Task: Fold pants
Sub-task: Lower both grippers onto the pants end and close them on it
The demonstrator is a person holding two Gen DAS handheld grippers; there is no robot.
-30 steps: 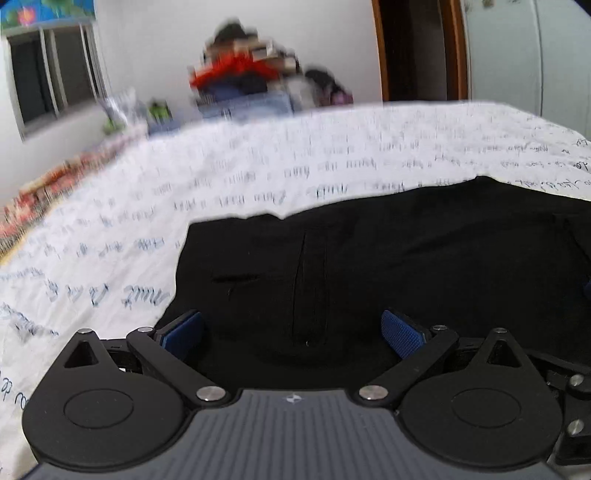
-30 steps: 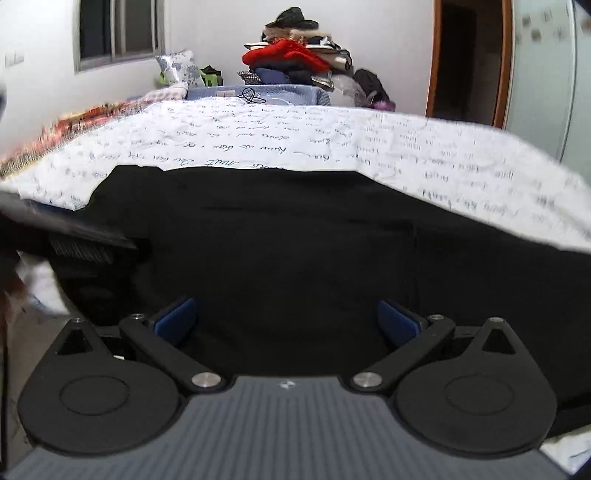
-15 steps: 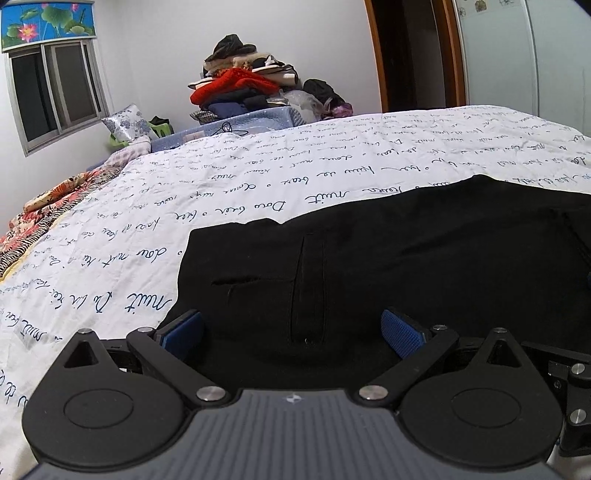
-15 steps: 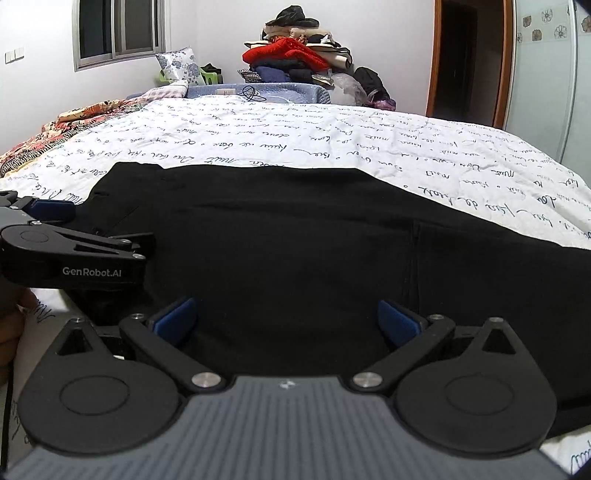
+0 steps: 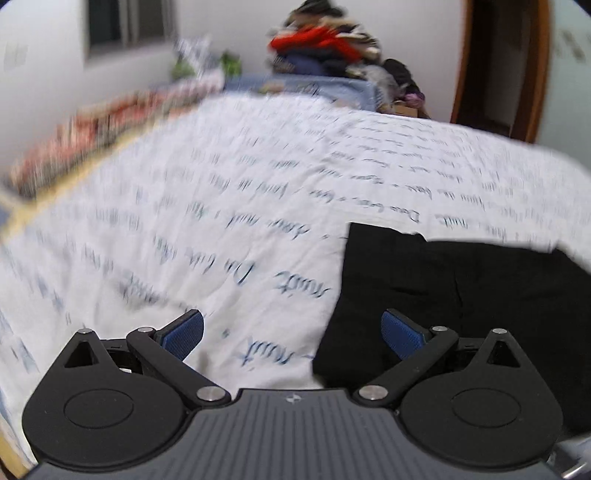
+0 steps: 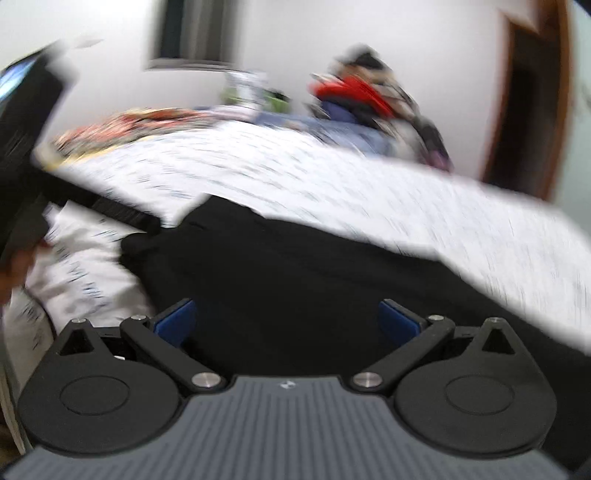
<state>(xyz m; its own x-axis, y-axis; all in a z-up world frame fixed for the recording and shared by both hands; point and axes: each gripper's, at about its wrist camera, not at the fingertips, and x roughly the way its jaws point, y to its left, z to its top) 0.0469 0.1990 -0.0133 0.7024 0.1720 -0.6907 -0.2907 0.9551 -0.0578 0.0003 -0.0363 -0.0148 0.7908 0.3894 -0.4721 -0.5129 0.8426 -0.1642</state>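
Observation:
Black pants (image 5: pixel 461 295) lie flat on the white bedspread with blue script (image 5: pixel 221 221). In the left wrist view the pants fill the lower right, their waist end facing left. My left gripper (image 5: pixel 291 332) is open and empty, straddling the left edge of the pants, its right pad over the cloth. In the right wrist view the pants (image 6: pixel 295 277) spread across the middle. My right gripper (image 6: pixel 286 321) is open and empty just above them. The left gripper's body (image 6: pixel 29 147) shows blurred at the far left there.
A pile of clothes (image 5: pixel 325 48) sits on a blue box beyond the bed's far edge. A window (image 5: pixel 125 26) is at the back left and a doorway (image 5: pixel 506 70) at the back right. A patterned blanket (image 5: pixel 92 129) lies along the bed's left side.
Both views are now blurred by motion. My left gripper has swung left, so the pants sit to its right. The right gripper has tilted and shifted toward the pants' left end.

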